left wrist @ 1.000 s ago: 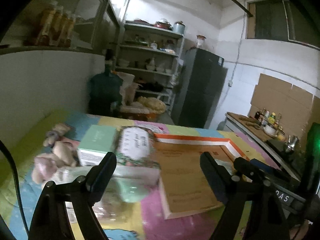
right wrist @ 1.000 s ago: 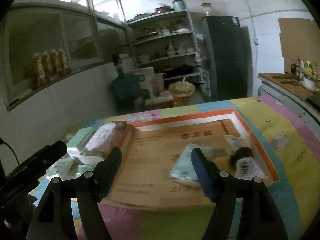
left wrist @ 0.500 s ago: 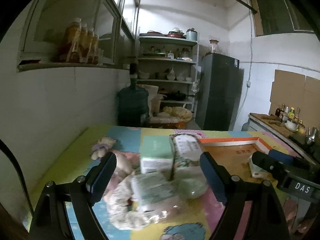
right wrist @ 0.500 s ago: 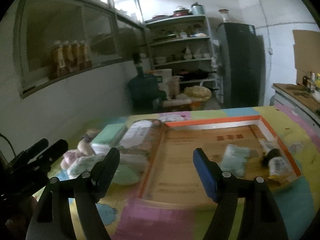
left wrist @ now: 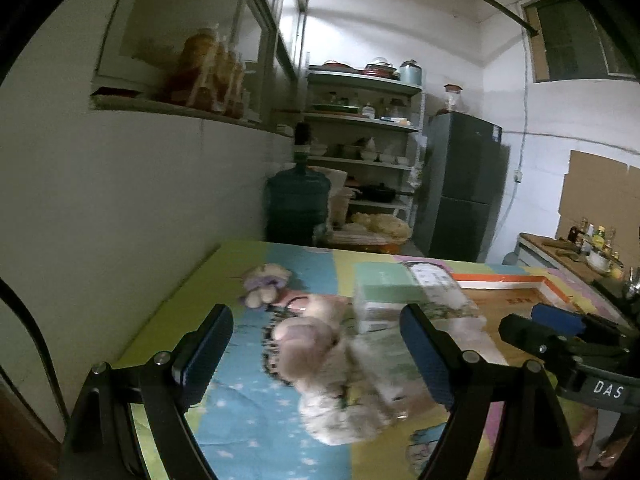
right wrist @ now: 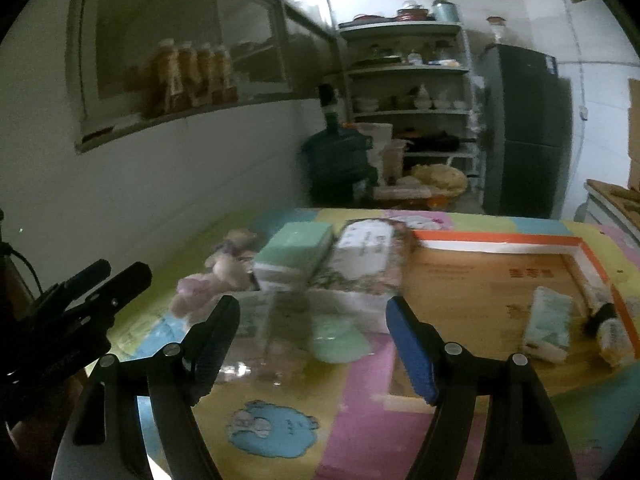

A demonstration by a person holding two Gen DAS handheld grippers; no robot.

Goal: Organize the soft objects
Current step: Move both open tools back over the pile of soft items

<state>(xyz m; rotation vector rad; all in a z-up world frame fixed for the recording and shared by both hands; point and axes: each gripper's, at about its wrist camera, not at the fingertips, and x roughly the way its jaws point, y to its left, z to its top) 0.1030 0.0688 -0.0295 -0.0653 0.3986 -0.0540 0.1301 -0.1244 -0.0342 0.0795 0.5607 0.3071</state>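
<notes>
Soft pile (left wrist: 344, 380) (plush toys, tissue packs) is still heaped on table (right wrist: 360, 420), left of tray (right wrist: 496, 242); only approx. two items are seen inside. Most sorting is judged left. Left gripper (left wrist: 316, 354) & right gripper (right wrist: 312, 346): both gape, nothing held.

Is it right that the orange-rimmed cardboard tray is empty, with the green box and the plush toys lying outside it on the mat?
Not quite: the orange-rimmed cardboard tray is not empty. The right wrist view shows a small tissue pack and a dark-capped bottle lying inside it near its right wall. The rest holds: the green box and the plush toys lie outside it on the mat.
</notes>
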